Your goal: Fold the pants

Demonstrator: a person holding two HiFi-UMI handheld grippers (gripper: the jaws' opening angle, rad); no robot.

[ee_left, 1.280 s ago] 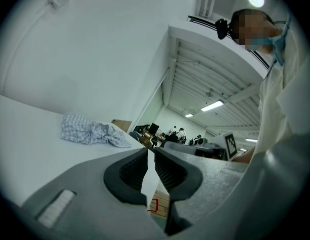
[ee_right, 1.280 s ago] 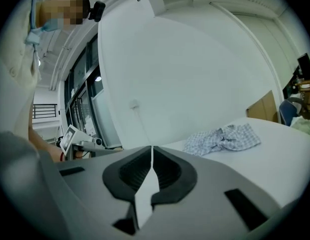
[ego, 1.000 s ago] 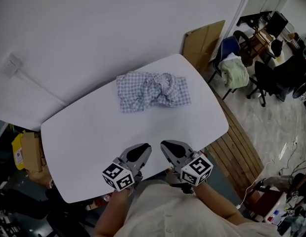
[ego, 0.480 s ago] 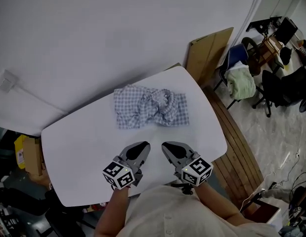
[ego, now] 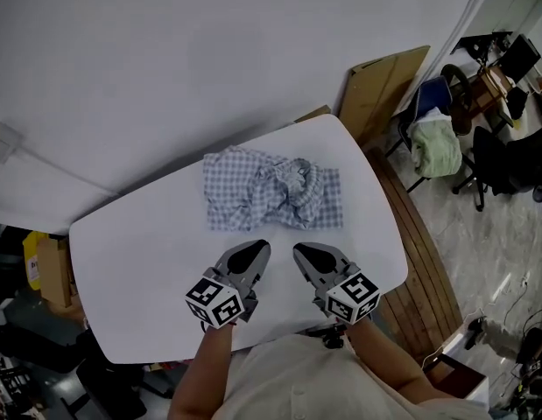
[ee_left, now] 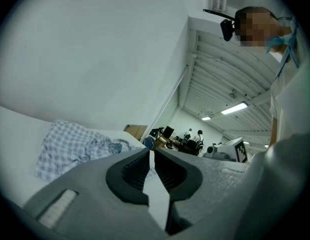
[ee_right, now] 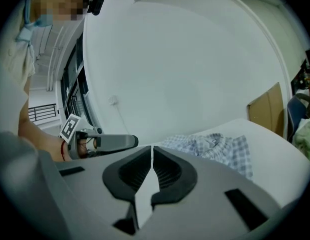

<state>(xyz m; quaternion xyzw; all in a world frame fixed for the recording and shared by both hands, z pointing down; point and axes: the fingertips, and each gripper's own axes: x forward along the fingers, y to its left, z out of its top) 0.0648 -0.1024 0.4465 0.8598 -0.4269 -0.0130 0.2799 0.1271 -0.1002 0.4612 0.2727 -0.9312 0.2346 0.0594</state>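
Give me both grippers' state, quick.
Left gripper: jaws closed, empty, short of the pants.
Right gripper: jaws closed, empty.

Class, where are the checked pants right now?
In the head view the pants lie crumpled on the far half of the table, just beyond the left gripper and right gripper.

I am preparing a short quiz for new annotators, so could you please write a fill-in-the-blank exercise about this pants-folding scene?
1. The checked pants lie crumpled on a table whose colour is ____.
2. The left gripper and the right gripper both have their jaws ____.
3. The number of grippers touching the pants is ____.
Missing words: white; shut; zero.
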